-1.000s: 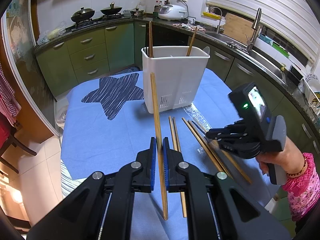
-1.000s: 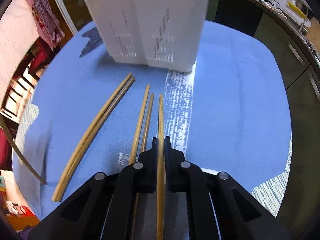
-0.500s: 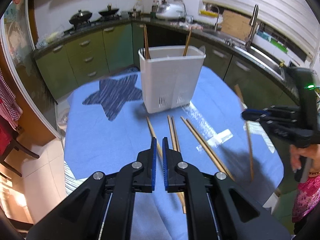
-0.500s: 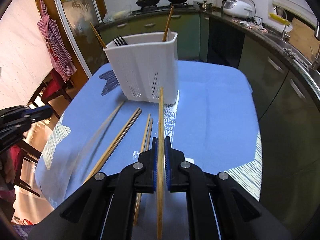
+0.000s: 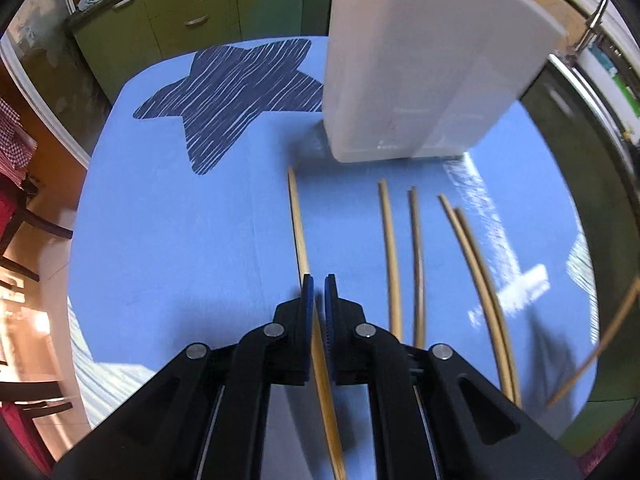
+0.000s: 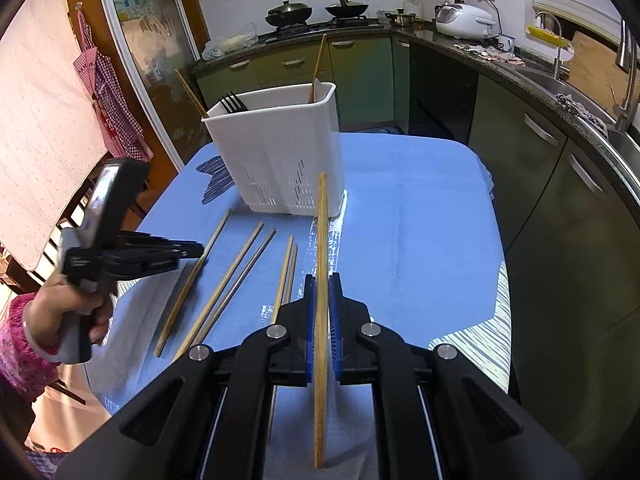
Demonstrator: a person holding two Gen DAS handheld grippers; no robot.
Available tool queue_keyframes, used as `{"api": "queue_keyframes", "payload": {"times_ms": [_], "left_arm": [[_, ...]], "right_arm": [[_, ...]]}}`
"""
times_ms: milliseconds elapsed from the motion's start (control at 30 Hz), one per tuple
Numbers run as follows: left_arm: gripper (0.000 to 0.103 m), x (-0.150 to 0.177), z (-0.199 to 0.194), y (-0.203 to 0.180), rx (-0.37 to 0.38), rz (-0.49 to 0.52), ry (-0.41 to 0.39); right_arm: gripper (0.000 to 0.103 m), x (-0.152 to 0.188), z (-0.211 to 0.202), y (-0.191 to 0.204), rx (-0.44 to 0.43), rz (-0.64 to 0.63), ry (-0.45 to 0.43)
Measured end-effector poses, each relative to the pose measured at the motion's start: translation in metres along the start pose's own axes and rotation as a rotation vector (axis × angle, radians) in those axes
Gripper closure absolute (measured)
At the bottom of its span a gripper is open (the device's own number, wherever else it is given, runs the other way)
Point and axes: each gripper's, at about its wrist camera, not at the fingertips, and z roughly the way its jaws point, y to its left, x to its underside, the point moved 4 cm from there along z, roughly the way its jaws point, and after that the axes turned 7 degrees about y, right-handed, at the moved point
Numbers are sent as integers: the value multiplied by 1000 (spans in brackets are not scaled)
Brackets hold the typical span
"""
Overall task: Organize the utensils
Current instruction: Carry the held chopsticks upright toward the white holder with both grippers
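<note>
Light blue tablecloth [image 5: 180,240] with navy striped star [image 5: 232,96], white utensil holder [image 6: 280,152], tan wooden chopsticks [image 6: 224,284], green cabinets [image 6: 288,68]

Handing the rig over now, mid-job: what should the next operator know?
Left gripper: shut, pointing down over the leftmost wooden chopstick on the blue tablecloth; no grip evident.
Right gripper: shut on one held wooden chopstick, facing the white plastic utensil holder.
Done: two standing chopsticks and a black fork are in the holder.
Left: drop in the held one, then the leftmost and the four other loose chopsticks.

Green cabinets [image 6: 296,64], dark countertop [image 6: 520,76], 2 woks on stove [image 6: 316,12].
</note>
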Motion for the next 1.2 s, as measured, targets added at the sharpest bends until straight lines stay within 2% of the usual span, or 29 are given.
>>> {"api": "queue_keyframes", "payload": {"times_ms": [200,367,700,767,900,1033,1200], "left_arm": [[97,-9,7,2,-29,-20,1],[95,-14,18,6,-44,-33,37],[97,-13,17,0,-75,19,50],[97,-11,12,-1,-54,23,52],[97,-3,-21,-3,-12,42,-10],[97,11,-79,-6,1,81,-149],[97,36,-134,-17,-9,131,-280]], "right_arm": [[96,0,2,-2,-9,5,0],[96,0,2,-3,-15,8,-1],[96,-2,-4,-2,-15,3,-10],[96,-4,-5,-2,-15,1,-13],[96,-4,-12,-2,-15,-1,-28],[96,-3,-21,-3,-18,1,-48],[96,-3,-28,-3,-16,3,-62]]}}
